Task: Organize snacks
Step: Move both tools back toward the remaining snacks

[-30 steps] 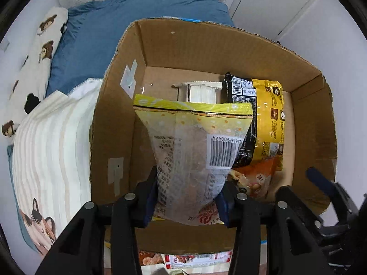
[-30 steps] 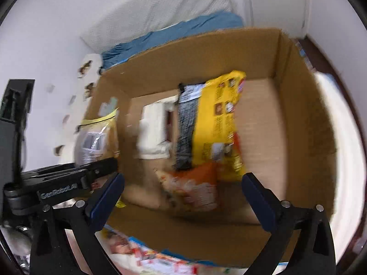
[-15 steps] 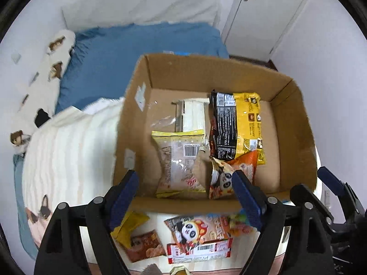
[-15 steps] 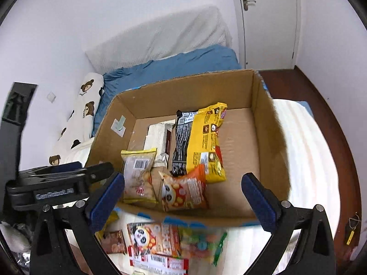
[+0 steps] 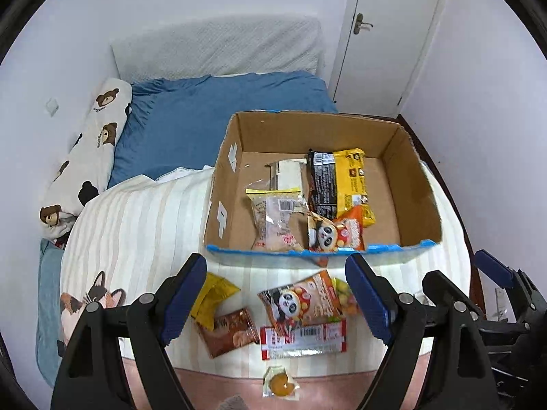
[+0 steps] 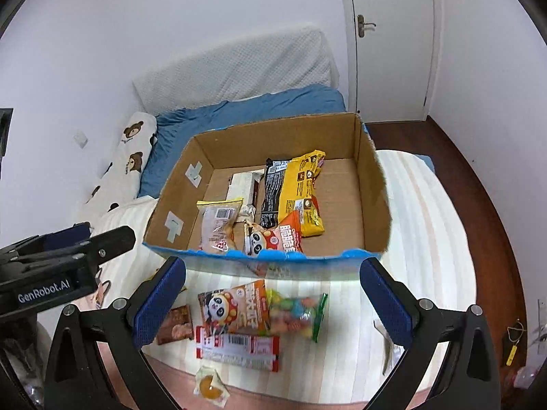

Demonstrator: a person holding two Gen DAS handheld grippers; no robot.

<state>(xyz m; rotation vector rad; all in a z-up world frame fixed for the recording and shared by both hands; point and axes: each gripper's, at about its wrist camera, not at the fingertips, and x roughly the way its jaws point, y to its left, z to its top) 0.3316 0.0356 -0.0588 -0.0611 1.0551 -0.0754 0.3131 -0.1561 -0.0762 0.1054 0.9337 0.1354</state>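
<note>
I've got the cardboard box (image 5: 415, 184) on the striped blanket (image 5: 136, 225), with a clear yellow-topped packet (image 5: 275, 218), a panda packet (image 5: 333, 234) and a black-and-yellow bag (image 5: 338, 181) lying inside. More snacks (image 6: 239, 314) sit loose just before it. My left gripper (image 5: 273, 302) and right gripper (image 6: 271, 302) both gape wide, holding nothing. Blue bedsheet (image 5: 205, 116) and white door (image 6: 386, 34) beyond.

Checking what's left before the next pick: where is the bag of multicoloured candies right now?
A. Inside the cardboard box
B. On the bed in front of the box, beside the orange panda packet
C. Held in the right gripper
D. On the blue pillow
B. The bag of multicoloured candies lies on the striped blanket outside the cardboard box, next to the orange panda packet; the right gripper is open and holds nothing.
</note>
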